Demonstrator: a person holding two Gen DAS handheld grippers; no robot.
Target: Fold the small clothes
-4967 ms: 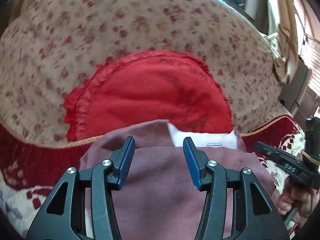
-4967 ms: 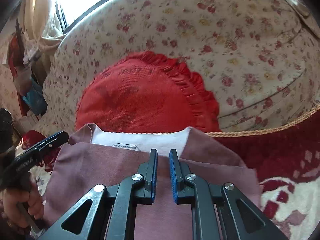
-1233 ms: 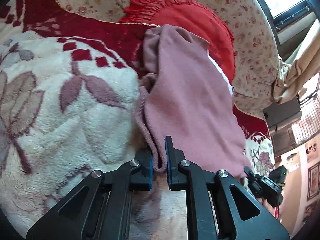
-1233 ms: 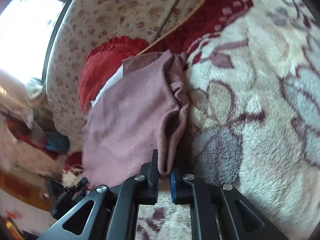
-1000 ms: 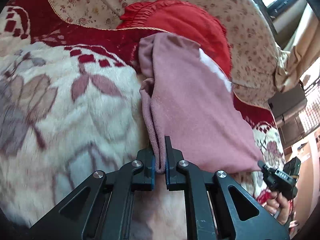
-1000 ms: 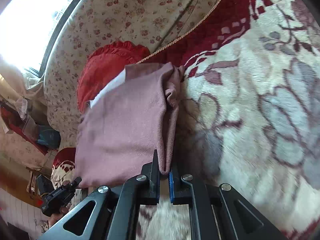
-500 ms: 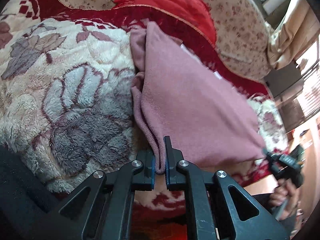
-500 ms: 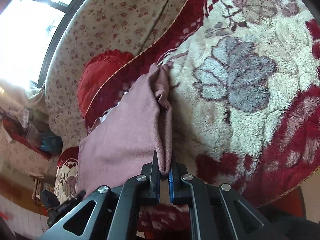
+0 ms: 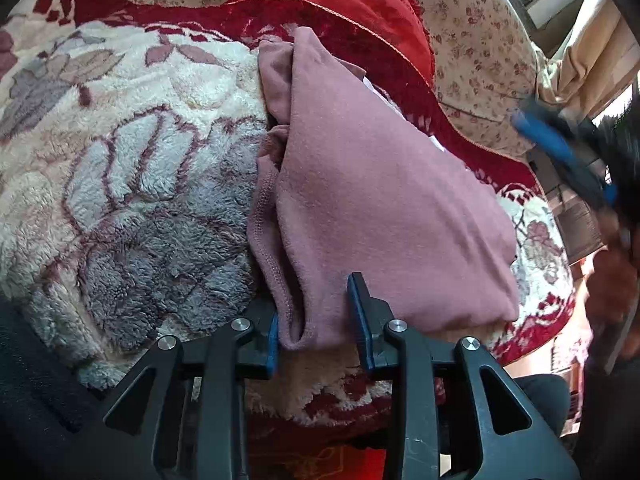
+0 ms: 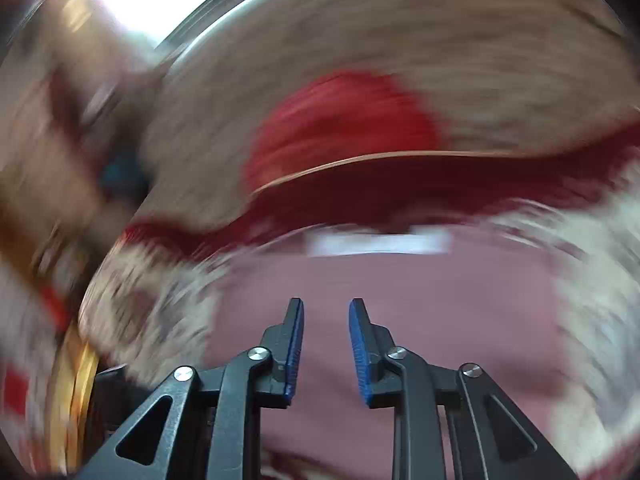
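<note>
my left tool jaws apart, hem loose between | my right tool open, empty, view blurred | pink garment folded on fleece blanket | risk: loose hem snags pad as I withdraw, drags fold open

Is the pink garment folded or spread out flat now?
Folded: the pink garment lies doubled on the blanket, its stitched edges stacked at the left.
</note>
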